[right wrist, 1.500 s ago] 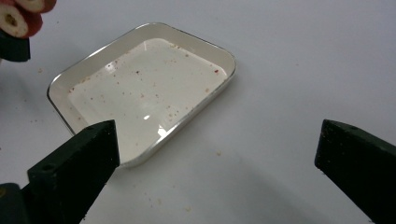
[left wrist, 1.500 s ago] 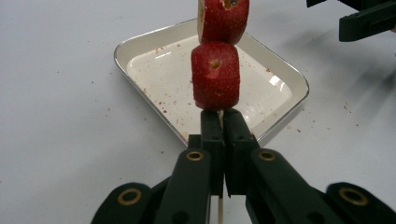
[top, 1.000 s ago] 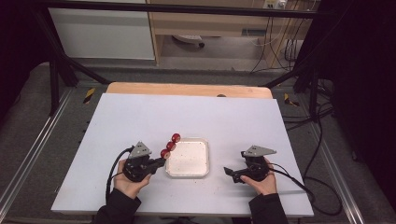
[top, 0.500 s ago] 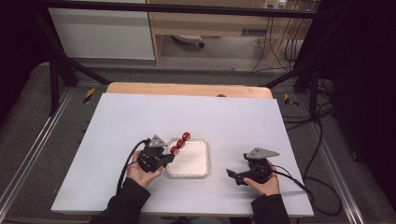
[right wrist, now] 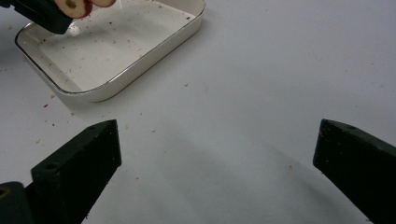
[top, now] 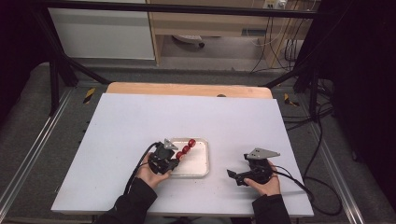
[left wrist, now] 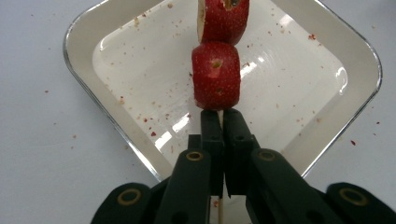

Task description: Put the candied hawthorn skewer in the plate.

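1. The skewer (left wrist: 220, 116) of red fruit slices (top: 186, 149) hangs over the white tray (top: 201, 163), slanting up and away from the person's left hand.
2. The left gripper (left wrist: 219, 122) has its jaws pinched tight on the thin stick, just below the lowest slice.
3. The tray sits near the table's (top: 140, 121) front edge, flecked with red crumbs.
4. The right gripper (right wrist: 217, 154) is well apart to the tray's right, jaws spread wide with nothing between them, low over the bare tabletop.
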{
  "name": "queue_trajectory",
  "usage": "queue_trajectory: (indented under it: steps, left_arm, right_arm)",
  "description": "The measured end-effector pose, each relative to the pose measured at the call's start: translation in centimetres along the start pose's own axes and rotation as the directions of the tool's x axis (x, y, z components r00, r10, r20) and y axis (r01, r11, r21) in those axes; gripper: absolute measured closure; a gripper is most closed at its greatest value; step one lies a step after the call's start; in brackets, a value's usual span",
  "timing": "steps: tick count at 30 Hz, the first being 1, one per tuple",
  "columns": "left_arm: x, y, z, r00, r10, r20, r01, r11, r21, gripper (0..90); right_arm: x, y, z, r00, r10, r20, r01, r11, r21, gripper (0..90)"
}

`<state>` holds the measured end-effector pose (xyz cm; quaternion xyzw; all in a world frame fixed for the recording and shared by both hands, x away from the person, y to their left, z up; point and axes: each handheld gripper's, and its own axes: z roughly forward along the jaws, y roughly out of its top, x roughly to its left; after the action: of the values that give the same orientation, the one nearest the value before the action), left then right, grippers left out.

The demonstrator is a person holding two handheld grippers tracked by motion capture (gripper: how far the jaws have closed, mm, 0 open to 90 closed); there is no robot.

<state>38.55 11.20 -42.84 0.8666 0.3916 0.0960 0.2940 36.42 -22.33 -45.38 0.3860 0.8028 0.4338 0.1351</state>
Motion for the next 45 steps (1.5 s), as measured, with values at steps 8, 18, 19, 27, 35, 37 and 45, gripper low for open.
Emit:
queue_trajectory:
  steps: [8, 18, 19, 27, 35, 37, 45]
  left_arm:
    - [-0.4, 0.1, 0.5, 0.9999, 0.011, -0.004, -0.011, 0.9997, 0.021, 87.8]
    - [-0.1, -0.4, 0.0, 0.9993, 0.037, 0.008, -0.037, 0.9991, -0.019, 79.6]
    - [-0.1, -0.6, -0.2, 0.9991, 0.040, 0.012, -0.039, 0.9986, -0.036, 77.0]
    - [1.2, -1.6, -2.8, 0.9929, 0.097, 0.068, -0.086, 0.9852, -0.148, 50.5]
    - [3.3, -3.0, -4.6, 0.9898, 0.118, 0.080, -0.103, 0.9802, -0.169, 26.8]
    - [3.8, -3.6, -4.9, 0.9895, 0.119, 0.082, -0.103, 0.9799, -0.170, 22.6]
    - [5.8, -6.8, -5.9, 0.9955, 0.085, 0.041, -0.076, 0.9800, -0.184, 7.1]
  right_arm:
    - [0.0, 0.0, 0.0, 1.0000, -0.002, 0.003, 0.002, 1.000, 0.002, 1.4]
    - [0.1, -0.1, 0.2, 1.0000, 0.001, 0.008, -0.001, 1.000, 0.014, 1.4]
    - [0.1, -0.1, 0.2, 1.0000, 0.001, 0.009, -0.001, 1.000, 0.015, 1.4]
    - [0.1, -0.1, 0.2, 1.0000, 0.004, 0.009, -0.004, 1.000, 0.015, 1.4]
    - [0.1, -0.1, 0.1, 1.0000, 0.004, 0.009, -0.004, 1.000, 0.016, 1.3]
    - [0.1, -0.1, 0.1, 0.9999, 0.007, 0.008, -0.007, 1.000, 0.017, 1.1]
    - [0.1, -0.1, 0.1, 0.9999, 0.013, 0.007, -0.013, 1.000, 0.024, 0.9]
